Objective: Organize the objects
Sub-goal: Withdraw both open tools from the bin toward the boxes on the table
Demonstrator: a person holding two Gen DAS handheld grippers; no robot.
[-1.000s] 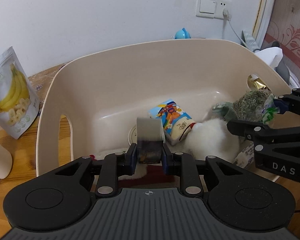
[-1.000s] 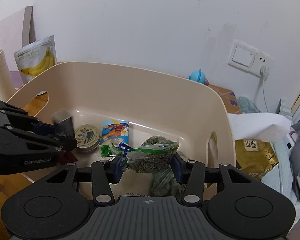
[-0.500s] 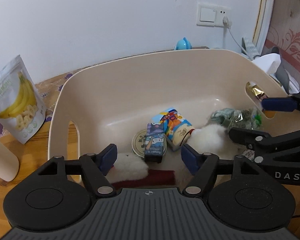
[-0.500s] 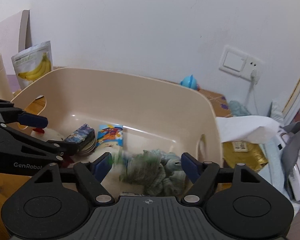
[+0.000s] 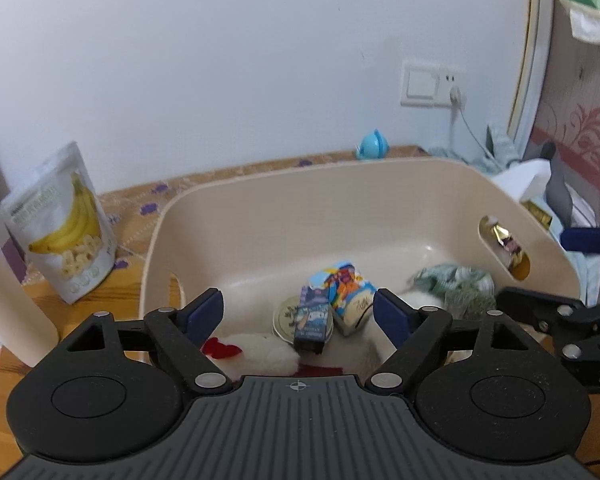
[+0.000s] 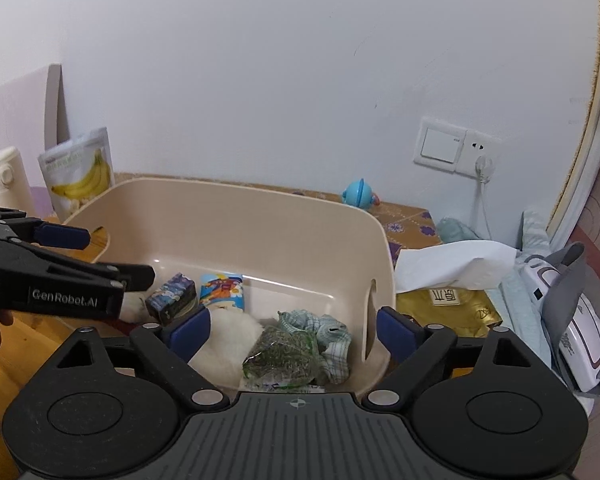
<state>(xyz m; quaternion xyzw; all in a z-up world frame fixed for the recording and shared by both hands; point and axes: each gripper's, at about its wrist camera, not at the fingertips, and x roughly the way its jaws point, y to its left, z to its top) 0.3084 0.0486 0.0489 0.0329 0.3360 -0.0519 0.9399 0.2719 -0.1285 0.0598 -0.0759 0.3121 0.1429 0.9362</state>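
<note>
A white wall with a switch plate (image 6: 444, 146) backs a wooden bench (image 5: 112, 292), and on the bench sits a beige bin (image 5: 340, 200) with cut-out handles. The collected things lie in the bin, likely so that loose items end up in one container. A small dark carton (image 5: 311, 320) leans on a round tin (image 5: 284, 318) near the middle of the bin floor, touching a colourful pack (image 5: 346, 292) just to its right. A white plush (image 6: 228, 340) fills the near part. At the right end a bag of green dried leaves (image 6: 282, 354) rests against a crumpled checked cloth (image 6: 328, 340).

A banana-chip pouch (image 5: 62, 228) stands upright on the bench to the left, outside the bin; it looks like the next candidate.

The left tongs (image 5: 298, 314) hover above the near rim, spread wide, holding nothing and touching nothing. The right tongs (image 6: 294, 334) are likewise wide apart and empty, poised over the leaf bag without contact.
</note>
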